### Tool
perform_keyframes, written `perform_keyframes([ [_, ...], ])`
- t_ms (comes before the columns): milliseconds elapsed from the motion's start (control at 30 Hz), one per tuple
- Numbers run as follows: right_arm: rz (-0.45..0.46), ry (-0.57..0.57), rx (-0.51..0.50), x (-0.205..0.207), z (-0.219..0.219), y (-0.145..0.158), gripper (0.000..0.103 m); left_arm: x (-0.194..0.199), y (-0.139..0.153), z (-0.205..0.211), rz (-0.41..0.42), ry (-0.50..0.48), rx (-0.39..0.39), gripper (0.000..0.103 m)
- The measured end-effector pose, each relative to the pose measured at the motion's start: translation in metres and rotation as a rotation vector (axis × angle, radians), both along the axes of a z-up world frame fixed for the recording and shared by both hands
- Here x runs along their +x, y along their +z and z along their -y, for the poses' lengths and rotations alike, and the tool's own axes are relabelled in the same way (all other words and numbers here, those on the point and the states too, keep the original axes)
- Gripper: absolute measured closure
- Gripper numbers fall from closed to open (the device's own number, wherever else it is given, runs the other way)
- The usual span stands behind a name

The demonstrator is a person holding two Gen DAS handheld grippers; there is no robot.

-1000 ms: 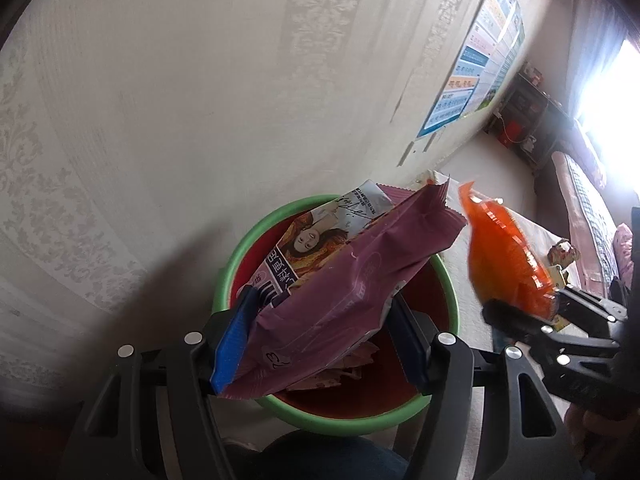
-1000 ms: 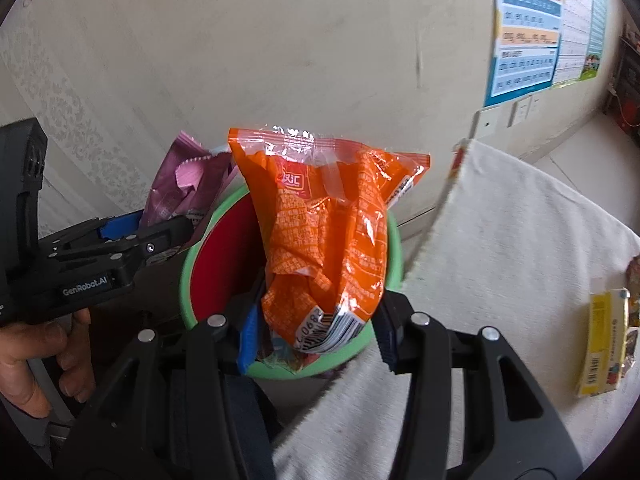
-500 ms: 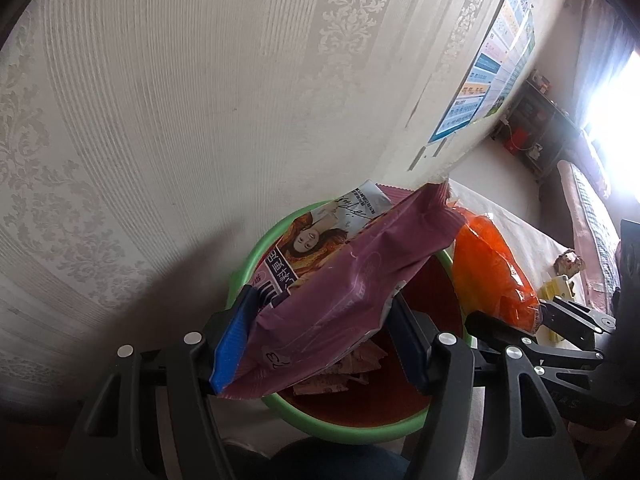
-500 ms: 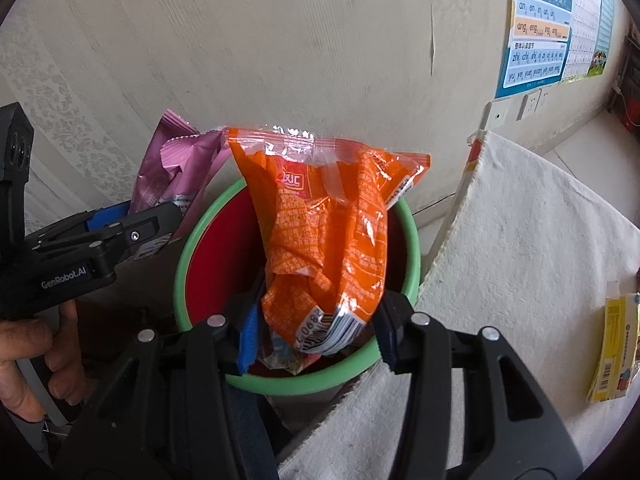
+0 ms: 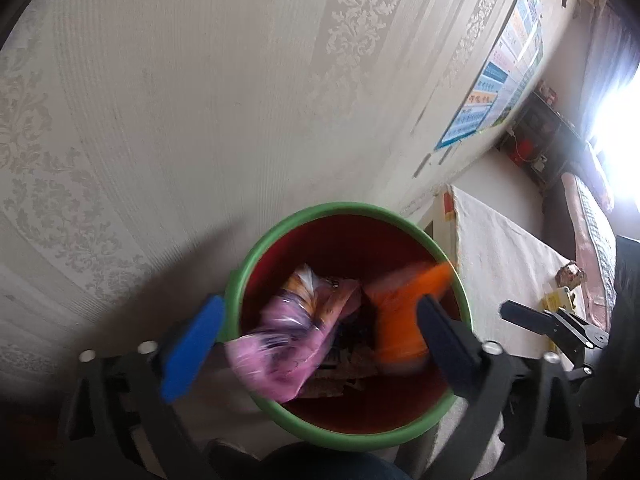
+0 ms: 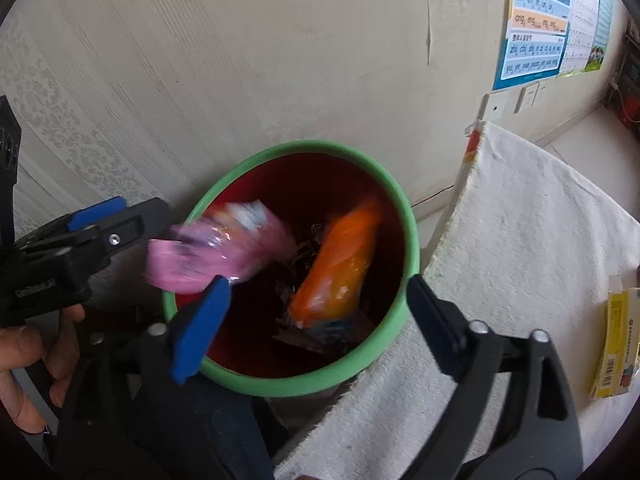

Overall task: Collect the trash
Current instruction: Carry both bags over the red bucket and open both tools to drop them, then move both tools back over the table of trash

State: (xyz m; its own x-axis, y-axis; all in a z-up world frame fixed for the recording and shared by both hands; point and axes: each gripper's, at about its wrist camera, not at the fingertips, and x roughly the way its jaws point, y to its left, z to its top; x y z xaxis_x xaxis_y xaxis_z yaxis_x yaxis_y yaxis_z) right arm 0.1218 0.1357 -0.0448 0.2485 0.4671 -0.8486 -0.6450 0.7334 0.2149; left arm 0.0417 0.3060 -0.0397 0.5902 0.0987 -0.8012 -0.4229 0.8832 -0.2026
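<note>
A red bin with a green rim (image 5: pixel 276 232) (image 6: pixel 360 156) stands by the wall. A pink snack bag (image 5: pixel 288 340) (image 6: pixel 216 256) falls over its left edge, blurred. An orange snack bag (image 5: pixel 404 312) (image 6: pixel 340 264) drops inside at the right, blurred. Both lie above older wrappers in the bin. My left gripper (image 5: pixel 320 320) is open and empty above the bin; it also shows in the right wrist view (image 6: pixel 120 216). My right gripper (image 6: pixel 316 308) is open and empty above the bin; its fingers (image 5: pixel 560 320) show in the left wrist view.
A table with a white cloth (image 6: pixel 540 216) (image 5: pixel 500 248) stands right of the bin. A yellow box (image 6: pixel 616 344) and another wrapper (image 5: pixel 570 272) lie on it. The patterned wall (image 5: pixel 200 100) is close behind, with a poster (image 6: pixel 536 24).
Both grippers have opened. The pink bag and the orange bag have left the jaws and are dropping into the bin.
</note>
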Motion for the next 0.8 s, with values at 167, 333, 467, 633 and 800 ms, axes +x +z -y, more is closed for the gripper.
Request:
perform_keyframes([
  [167, 0.027, -0.024, -0.039, 0.001, 0.009, 0.003, 0.005, -0.006, 0.003, -0.006, -0.002, 0.051, 0.009, 0.008],
  [333, 0.043, -0.051, -0.039, 0.001, 0.029, 0.012, 0.005, -0.005, 0.010, 0.001, 0.006, 0.046, 0.006, 0.008],
  [467, 0.045, -0.098, -0.032, 0.000, 0.057, 0.017, 0.005, 0.001, 0.016, 0.022, 0.018, 0.002, 0.002, 0.008],
  [633, 0.051, -0.164, -0.033, -0.002, 0.106, 0.022, 0.005, 0.013, 0.018, 0.066, 0.024, -0.090, -0.006, 0.008],
  [800, 0.056, -0.255, -0.045, 0.002, 0.165, 0.024, 0.005, 0.027, 0.017, 0.115, 0.021, -0.178, -0.018, 0.008],
])
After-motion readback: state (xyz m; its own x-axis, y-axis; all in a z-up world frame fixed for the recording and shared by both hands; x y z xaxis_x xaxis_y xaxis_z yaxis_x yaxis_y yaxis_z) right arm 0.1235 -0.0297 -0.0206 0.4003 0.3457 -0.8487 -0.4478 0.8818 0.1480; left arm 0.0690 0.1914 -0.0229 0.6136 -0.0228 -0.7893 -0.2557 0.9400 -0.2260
